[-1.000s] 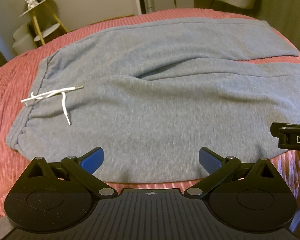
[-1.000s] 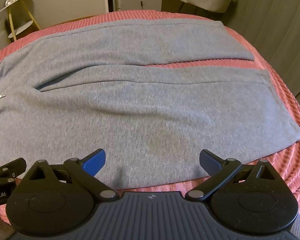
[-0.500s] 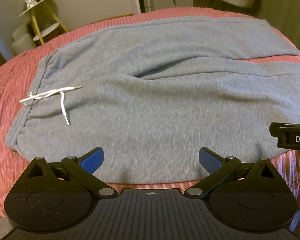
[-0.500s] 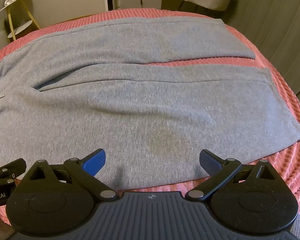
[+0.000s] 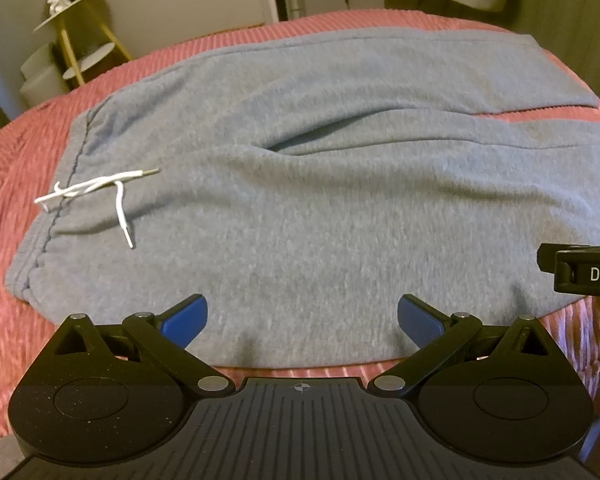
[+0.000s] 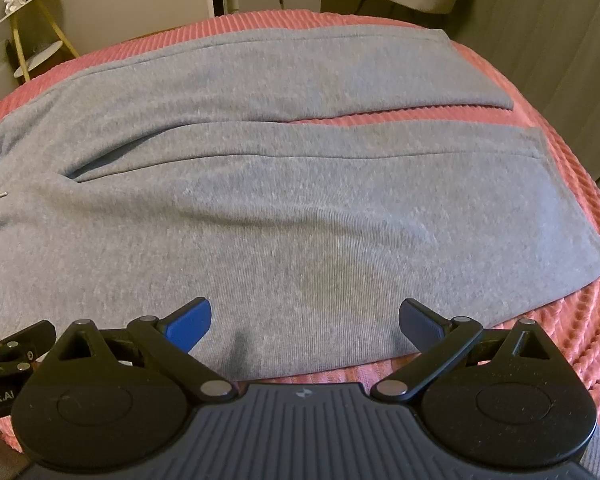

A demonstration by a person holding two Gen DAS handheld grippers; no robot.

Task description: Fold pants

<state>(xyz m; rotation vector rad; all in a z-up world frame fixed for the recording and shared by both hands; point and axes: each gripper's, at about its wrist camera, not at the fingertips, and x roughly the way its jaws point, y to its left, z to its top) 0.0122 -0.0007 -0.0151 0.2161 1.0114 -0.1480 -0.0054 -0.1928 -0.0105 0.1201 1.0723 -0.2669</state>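
The grey fleece sweatpants [image 5: 320, 200] lie spread flat and unfolded across the pink ribbed bedspread [image 5: 8, 184], so the folding looks not yet begun. In the left wrist view the waistband with its white drawstring [image 5: 100, 192] sits at about 9 o'clock, and both legs run off toward 3 o'clock, the far leg at 12 to 1 o'clock, with a strip of bedspread showing between them toward the cuffs.

The left gripper [image 5: 302, 316] hangs over the near edge of the pants at 6 o'clock, its blue-padded fingers [image 5: 184, 318] spread wide with nothing between them. The right gripper [image 6: 304, 318] is likewise wide apart and empty, poised above the near leg's lower edge; the cuffs [image 6: 560, 200] lie at 3 o'clock in its view.

What remains, I judge, is everything: laying one leg over the other, then folding the length down toward the waistband
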